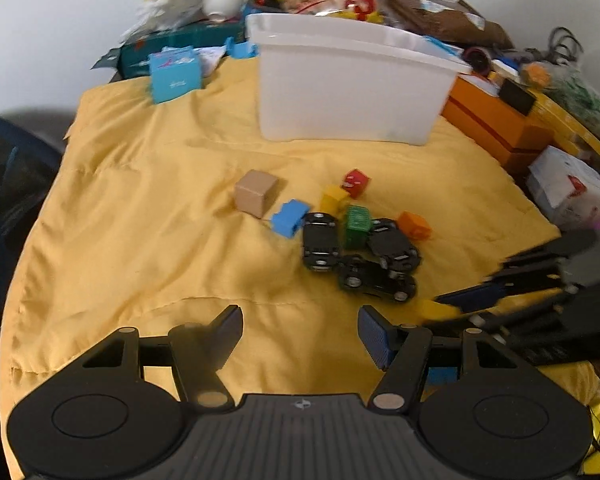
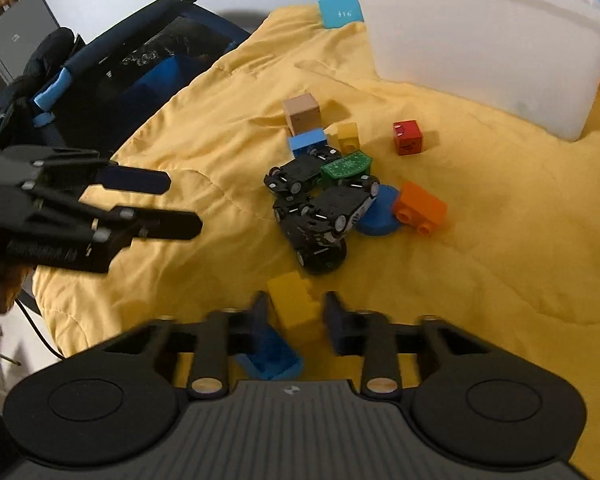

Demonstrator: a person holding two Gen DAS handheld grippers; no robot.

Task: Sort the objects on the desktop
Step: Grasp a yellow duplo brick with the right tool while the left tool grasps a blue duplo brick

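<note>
On the yellow cloth a heap of toys lies in the middle: three black toy cars, a green piece, an orange brick, a blue disc, a blue brick, a red cube and a tan cube. Behind them stands the white bin. My left gripper hovers open and holds nothing, short of the heap. My right gripper is shut on a yellow brick. Another blue brick lies under it.
A teal box sits at the cloth's far left corner, orange boxes and a white bag line the right side, and packets pile up behind the bin. A dark chair stands past the cloth's left edge.
</note>
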